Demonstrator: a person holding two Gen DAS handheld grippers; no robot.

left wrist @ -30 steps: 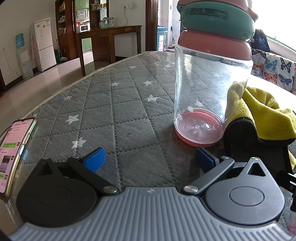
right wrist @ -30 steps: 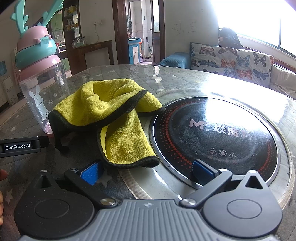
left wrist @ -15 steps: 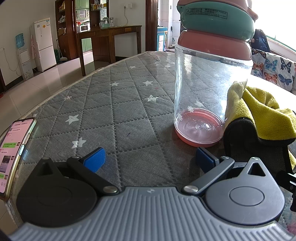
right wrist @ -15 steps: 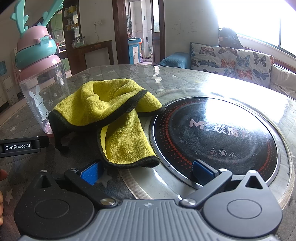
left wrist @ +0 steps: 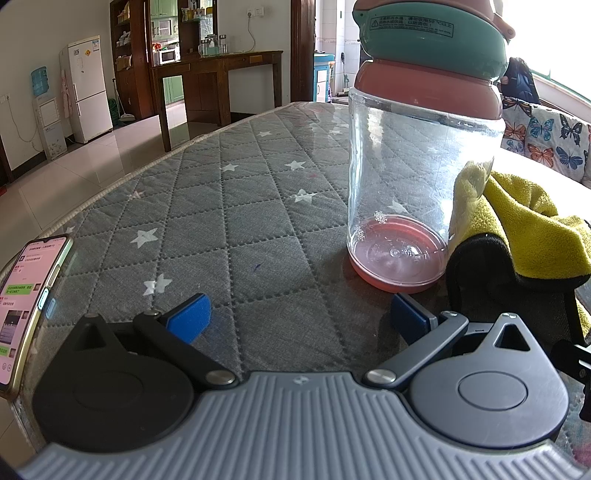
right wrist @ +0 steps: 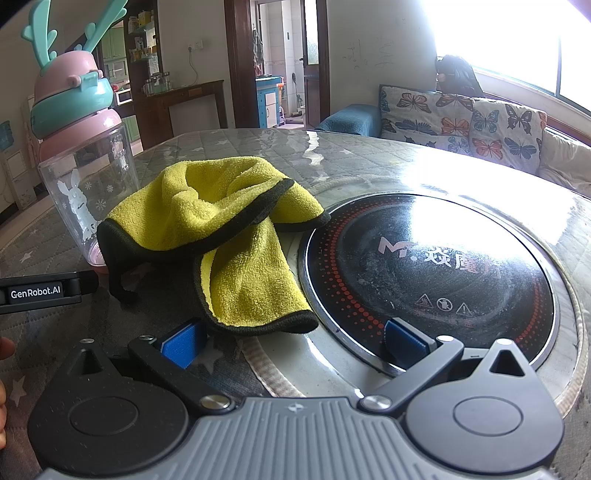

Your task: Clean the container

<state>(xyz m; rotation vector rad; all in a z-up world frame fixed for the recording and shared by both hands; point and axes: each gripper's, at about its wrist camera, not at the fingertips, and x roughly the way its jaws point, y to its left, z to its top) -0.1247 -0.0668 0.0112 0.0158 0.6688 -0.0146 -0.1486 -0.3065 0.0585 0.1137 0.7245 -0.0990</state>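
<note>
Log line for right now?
left tongs open, empty | right tongs open, empty | bottle upright, lid on | cloth beside it, untouched

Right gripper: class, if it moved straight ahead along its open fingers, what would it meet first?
Most likely the yellow cloth: its near corner lies just ahead of the right gripper, left of centre. The induction hob sits under the right finger, flush with the table. Depth is uncertain.

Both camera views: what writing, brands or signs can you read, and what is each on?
"GenRobot.AI": white label on the black bar at the right view's left edge.
"M" logo, then Chinese characters, partly glared out: cooktop.
Three warning symbols: cooktop, below the logo.
Lid label on the bottle: too small.
Phone chat text: too small.
</note>
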